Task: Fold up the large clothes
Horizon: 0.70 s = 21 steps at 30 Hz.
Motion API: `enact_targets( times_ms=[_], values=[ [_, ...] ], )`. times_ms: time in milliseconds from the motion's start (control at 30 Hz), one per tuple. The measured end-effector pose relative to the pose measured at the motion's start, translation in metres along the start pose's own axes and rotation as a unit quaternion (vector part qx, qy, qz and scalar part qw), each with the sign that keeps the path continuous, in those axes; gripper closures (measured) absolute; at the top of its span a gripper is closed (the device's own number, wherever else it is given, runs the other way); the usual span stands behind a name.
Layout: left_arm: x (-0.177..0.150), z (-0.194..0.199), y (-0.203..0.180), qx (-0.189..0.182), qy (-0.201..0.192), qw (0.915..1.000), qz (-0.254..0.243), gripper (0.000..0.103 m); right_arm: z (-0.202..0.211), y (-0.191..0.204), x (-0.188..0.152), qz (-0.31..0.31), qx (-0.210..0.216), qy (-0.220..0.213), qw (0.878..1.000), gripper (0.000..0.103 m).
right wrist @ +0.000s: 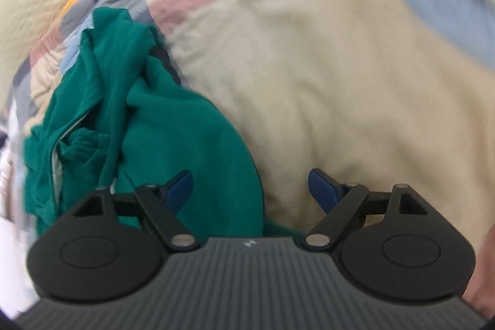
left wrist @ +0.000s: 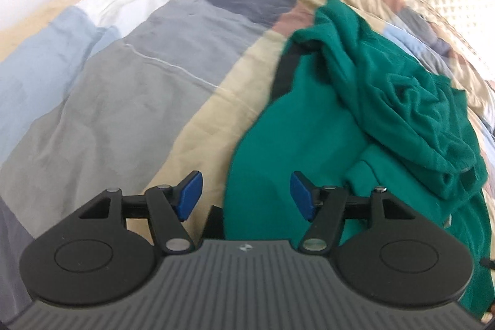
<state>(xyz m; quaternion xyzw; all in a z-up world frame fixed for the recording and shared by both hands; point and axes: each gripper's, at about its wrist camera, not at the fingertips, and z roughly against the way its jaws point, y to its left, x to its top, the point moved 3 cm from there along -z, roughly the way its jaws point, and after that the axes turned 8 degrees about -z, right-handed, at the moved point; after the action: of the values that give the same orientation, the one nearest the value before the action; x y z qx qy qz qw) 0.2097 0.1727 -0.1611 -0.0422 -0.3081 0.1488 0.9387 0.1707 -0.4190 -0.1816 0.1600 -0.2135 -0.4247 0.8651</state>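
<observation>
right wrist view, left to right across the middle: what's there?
Green garment, bunched and crumpled, then the beige patch of the patchwork quilt, then its light-blue patch at the far right edge.

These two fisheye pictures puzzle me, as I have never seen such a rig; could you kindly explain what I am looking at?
A person holds a two-finger gripper in each hand, and a camera on each looks forward along its fingers. One picture shows the left gripper, the other the right gripper; the blue pads are their fingertips. Both stand open and hold nothing. Below lies a crumpled green garment, still unfolded, on a patchwork bedspread. Each gripper hovers over the garment's near edge. The right view is blurred.
</observation>
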Motion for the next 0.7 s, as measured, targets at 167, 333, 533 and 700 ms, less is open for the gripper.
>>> enact_targets(
  times_ms=[167,333,533,700],
  values=[
    [-0.001,-0.008,0.0,0.004,0.008,0.9998,0.016,0.033,-0.003,0.021,-0.02,0.028,0.081,0.057,0.995,0.016],
    [-0.007,-0.012,0.003,0.004,0.013,0.9994,0.033,0.032,0.007,0.045,-0.034,0.053,0.171,0.08,0.981,0.016],
    [-0.01,-0.016,0.009,0.002,0.022,0.9983,0.053,0.031,0.008,0.051,-0.037,0.053,0.19,0.091,0.976,0.016],
    [-0.014,-0.021,0.014,-0.007,0.034,0.9962,0.079,0.031,-0.001,0.038,-0.036,0.054,0.127,0.083,0.987,0.018]
  ],
)
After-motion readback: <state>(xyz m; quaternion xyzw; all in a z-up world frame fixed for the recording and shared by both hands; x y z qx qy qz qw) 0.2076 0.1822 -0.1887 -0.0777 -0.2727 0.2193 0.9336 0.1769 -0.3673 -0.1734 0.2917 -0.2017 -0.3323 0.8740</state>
